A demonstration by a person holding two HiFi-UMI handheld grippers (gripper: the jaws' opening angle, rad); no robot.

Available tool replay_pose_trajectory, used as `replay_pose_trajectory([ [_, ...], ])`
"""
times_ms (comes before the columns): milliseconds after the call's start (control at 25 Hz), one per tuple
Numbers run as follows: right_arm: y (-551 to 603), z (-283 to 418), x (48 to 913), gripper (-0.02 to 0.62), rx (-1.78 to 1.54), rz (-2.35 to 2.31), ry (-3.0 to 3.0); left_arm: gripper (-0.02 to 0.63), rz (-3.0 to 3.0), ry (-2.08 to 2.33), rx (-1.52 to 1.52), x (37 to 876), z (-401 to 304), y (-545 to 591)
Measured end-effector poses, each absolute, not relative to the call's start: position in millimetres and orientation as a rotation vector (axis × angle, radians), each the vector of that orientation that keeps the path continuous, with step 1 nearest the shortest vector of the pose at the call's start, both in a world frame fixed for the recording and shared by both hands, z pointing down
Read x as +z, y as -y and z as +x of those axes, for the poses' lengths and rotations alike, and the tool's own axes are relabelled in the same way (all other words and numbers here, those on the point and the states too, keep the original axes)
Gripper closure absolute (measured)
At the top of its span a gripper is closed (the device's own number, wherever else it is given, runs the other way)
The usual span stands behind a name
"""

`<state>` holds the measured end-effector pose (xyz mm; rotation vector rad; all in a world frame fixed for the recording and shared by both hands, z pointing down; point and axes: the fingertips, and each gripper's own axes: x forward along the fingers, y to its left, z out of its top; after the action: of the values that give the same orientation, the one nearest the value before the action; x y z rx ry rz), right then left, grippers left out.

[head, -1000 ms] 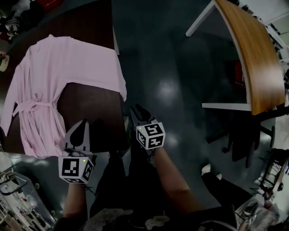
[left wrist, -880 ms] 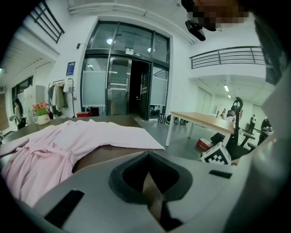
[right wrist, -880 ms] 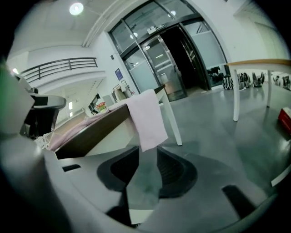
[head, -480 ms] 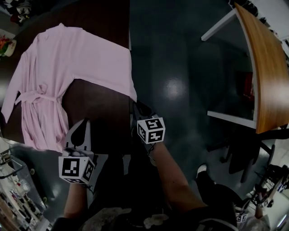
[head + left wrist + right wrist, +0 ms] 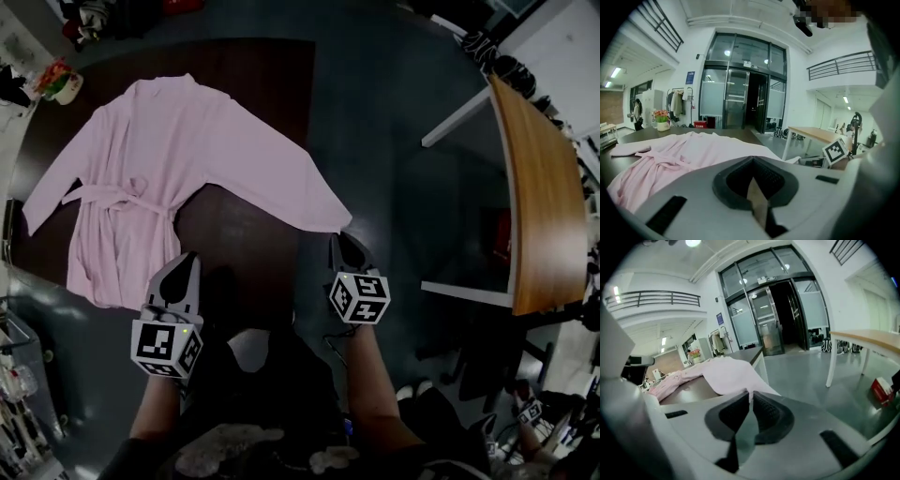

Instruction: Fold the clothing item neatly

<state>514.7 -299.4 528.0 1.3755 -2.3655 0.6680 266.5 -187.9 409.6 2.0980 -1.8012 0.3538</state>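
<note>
Fingers (image 5: 771, 416) of the right gripper (image 5: 338, 242) have just been closing and now pinch the cuff (image 5: 328, 214) of the pink robe (image 5: 159, 159), which lies spread on the dark table (image 5: 253, 244). That sleeve, draped over the edge 1 second ago, now stretches past the corner, likely ready for folding inward. Beside it the left gripper (image 5: 187, 262) is clenched empty; both point forward, slightly down.

The person wears a dark top (image 5: 246, 403) with a pale, mottled print (image 5: 230, 442) on the chest, too blurred to read. The left forearm (image 5: 155, 412) and right forearm (image 5: 370, 398) are bare; the sleeves end higher up. A thin dark cable (image 5: 330, 345), it seems, loops by the right wrist.
</note>
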Motion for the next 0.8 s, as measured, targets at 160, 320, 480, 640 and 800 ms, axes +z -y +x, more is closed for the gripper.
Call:
replay_pose_trajectory([
  [160, 307, 499, 465, 0.577, 0.564, 1.45, 2.394, 0.597, 2.125, 1.781, 0.293, 400, 229, 169],
  [320, 302, 470, 401, 0.577, 0.548, 1.537, 2.405, 0.597, 2.191, 1.779, 0.246, 381, 171, 153],
  [480, 293, 436, 353, 0.577, 0.444, 1.612, 2.349, 0.597, 2.25, 1.758, 0.192, 365, 103, 143],
  [640, 273, 394, 335, 0.577, 0.419, 1.695, 2.294, 0.597, 2.277, 1.728, 0.198, 361, 44, 133],
  [800, 261, 362, 346, 0.578, 0.475, 1.71, 2.282, 0.597, 2.253, 1.725, 0.219, 365, 15, 129],
])
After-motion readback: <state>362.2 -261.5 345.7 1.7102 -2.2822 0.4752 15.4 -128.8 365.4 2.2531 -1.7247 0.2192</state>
